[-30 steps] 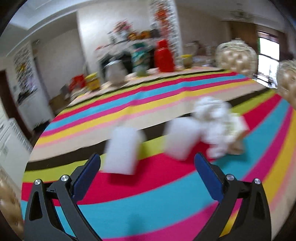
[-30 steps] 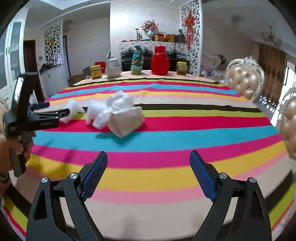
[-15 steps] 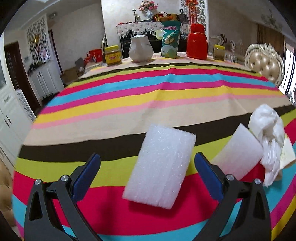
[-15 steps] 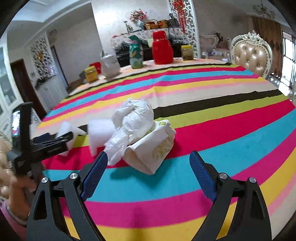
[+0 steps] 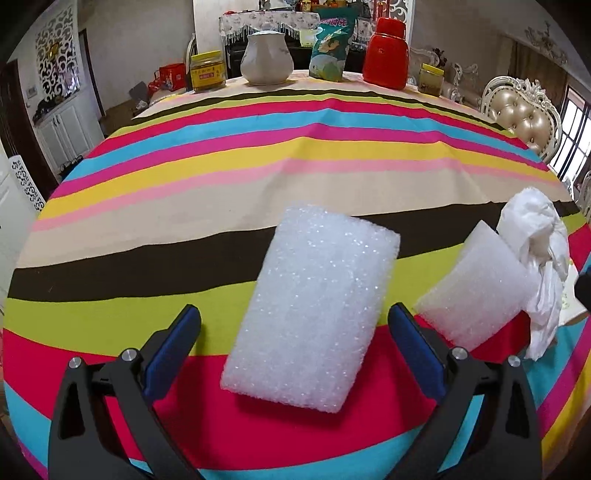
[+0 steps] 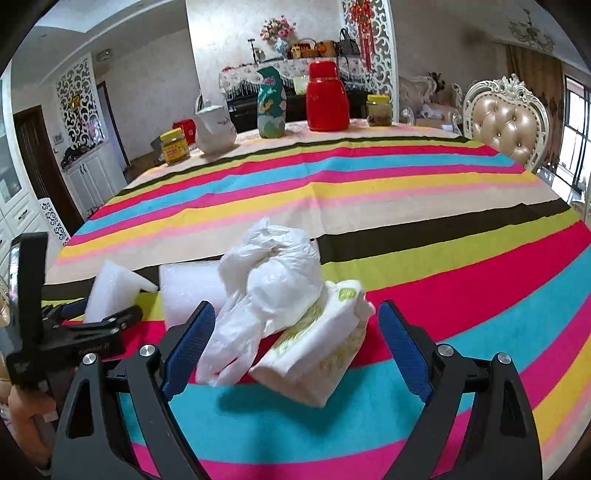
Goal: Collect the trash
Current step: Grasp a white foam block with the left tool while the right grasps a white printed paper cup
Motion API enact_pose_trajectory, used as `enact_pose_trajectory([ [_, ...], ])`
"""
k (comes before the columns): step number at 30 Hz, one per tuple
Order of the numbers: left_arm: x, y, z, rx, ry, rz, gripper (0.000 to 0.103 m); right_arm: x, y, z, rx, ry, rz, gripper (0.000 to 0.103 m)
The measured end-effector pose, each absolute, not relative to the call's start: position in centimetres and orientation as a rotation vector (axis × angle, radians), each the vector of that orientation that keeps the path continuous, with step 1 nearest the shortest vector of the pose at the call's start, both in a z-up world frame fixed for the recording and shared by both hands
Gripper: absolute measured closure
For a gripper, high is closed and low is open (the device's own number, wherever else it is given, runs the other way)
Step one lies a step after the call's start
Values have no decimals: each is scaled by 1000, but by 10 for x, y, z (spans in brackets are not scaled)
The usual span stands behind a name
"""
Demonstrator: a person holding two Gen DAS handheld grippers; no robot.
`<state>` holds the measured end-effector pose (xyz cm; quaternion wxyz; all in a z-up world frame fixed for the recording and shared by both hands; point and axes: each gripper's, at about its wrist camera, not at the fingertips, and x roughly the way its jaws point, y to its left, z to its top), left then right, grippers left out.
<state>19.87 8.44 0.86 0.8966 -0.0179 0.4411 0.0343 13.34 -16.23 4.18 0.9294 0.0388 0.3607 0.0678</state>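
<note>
Your left tool stands wide over the striped tabletop, a white foam block lying between its fingers, untouched. Your right tool, equally wide, frames a crumpled plastic bag resting on a tissue pack at centre frame.

A dining room is seen, dominated by a table draped in a brightly striped cloth.

Pale walls are broken by white fretwork panels and a dark door, with white cabinets set below. A sideboard with a fringed cover is placed against the far wall and topped with flowers and baskets. A tufted beige chair with a carved white frame is drawn up on the right, where daylight is admitted through a window.
</note>
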Motion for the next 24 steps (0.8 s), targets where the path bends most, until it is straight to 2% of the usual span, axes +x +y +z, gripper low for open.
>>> enact_pose_trajectory([
  [2,198,86,8,-44,916,66,6,135,-162,33,77,772,139,18],
  [3,198,87,8,-53,915,63,14,133,-162,30,71,778,125,22],
  [4,197,89,9,-64,912,57,32,130,-163,27,79,779,107,24],
  [5,197,91,9,-78,912,49,40,127,-168,25,110,777,109,25],
  [6,197,93,9,-92,908,42,42,124,-172,24,139,774,114,26],
  [9,195,95,10,-122,896,7,44,113,-186,24,189,775,112,26],
  [12,193,94,12,-118,884,-2,44,108,-196,27,121,773,27,28],
  [14,191,91,14,-105,872,-5,44,109,-202,25,105,785,-15,33],
  [19,188,89,17,-96,857,-4,43,109,-209,23,135,794,-1,34],
  [24,189,95,15,-122,868,8,43,125,-185,23,14,823,38,34],
])
